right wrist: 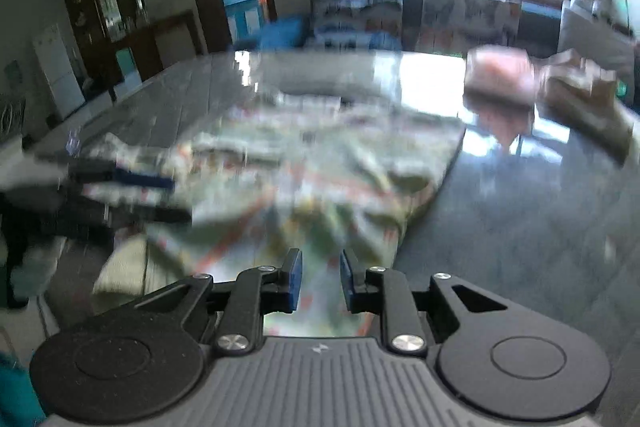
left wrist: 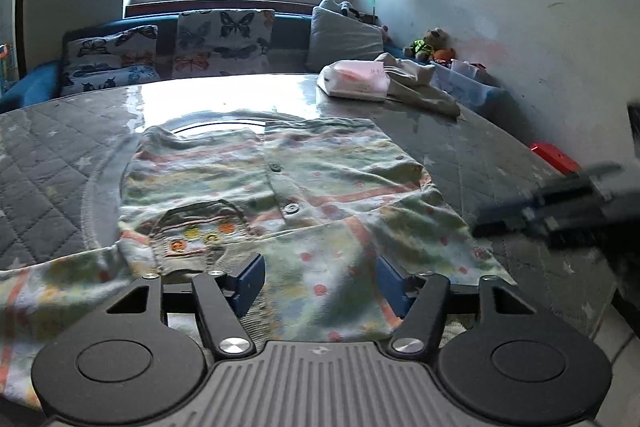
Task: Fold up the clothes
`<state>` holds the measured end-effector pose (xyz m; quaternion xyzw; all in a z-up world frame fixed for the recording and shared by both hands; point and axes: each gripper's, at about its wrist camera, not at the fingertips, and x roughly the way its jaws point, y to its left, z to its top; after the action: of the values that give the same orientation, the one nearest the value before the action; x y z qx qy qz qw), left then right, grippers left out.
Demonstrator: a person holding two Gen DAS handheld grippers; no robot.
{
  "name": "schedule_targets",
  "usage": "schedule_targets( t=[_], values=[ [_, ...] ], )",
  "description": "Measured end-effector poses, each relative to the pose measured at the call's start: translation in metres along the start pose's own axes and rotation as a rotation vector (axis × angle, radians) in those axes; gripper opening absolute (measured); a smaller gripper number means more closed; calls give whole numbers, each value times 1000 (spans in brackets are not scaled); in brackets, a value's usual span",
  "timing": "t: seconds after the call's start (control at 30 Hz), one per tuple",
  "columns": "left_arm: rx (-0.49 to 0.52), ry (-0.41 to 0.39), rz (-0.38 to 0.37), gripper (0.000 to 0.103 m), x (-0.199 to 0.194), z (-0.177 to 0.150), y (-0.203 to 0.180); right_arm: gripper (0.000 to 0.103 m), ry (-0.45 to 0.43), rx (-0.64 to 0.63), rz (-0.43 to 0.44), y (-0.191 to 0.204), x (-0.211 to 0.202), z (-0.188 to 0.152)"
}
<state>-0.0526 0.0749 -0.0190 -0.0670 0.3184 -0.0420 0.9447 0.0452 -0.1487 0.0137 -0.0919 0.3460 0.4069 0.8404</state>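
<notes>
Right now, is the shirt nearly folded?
Not yet. The shirt lies spread on the table, buttons up, with no clear fold. Both tongs, left and right, are open over its near edge, holding nothing. All the folding looks left.

A small patterned shirt (left wrist: pixel 280 187) with buttons and a chest pocket lies spread flat on a grey quilted table (left wrist: pixel 48 163). The left gripper (left wrist: pixel 320 283), its blue-padded jaws wide apart, sits over the shirt's near hem. The right gripper (left wrist: pixel 560 203), blurred, hovers at the table's right edge. Folded clothes (left wrist: pixel 384 83) rest near the far right corner.
</notes>
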Motion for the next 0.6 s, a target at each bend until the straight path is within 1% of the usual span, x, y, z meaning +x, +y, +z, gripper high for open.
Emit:
schedule_targets(
  t=[0.07,0.13,0.2,0.27,0.37,0.47,0.53,0.57,0.6],
  values=[
    [4,3,-6,60,4,0,-2,20,-35,-7,-5,-1,9,12],
    [7,12,-5,60,9,-1,-2,20,-47,-12,-18,-4,23,19],
    [6,31,5,56,15,-3,0,20,-25,-26,-45,-10,41,19],
    [-2,38,9,54,16,-5,4,20,7,-12,-85,-18,53,14],
    [-25,33,9,46,12,-5,11,20,17,35,-112,-31,51,6],
    [-48,29,8,47,8,-6,18,22,-5,-6,-142,-24,37,3],
    [-45,37,17,47,9,-7,19,29,-20,-36,-111,-16,30,3],
    [-46,40,26,47,11,-9,21,35,-23,-54,-89,-9,29,2],
    [-48,44,35,47,13,-11,23,36,-16,-63,-71,-5,31,1]
  ],
)
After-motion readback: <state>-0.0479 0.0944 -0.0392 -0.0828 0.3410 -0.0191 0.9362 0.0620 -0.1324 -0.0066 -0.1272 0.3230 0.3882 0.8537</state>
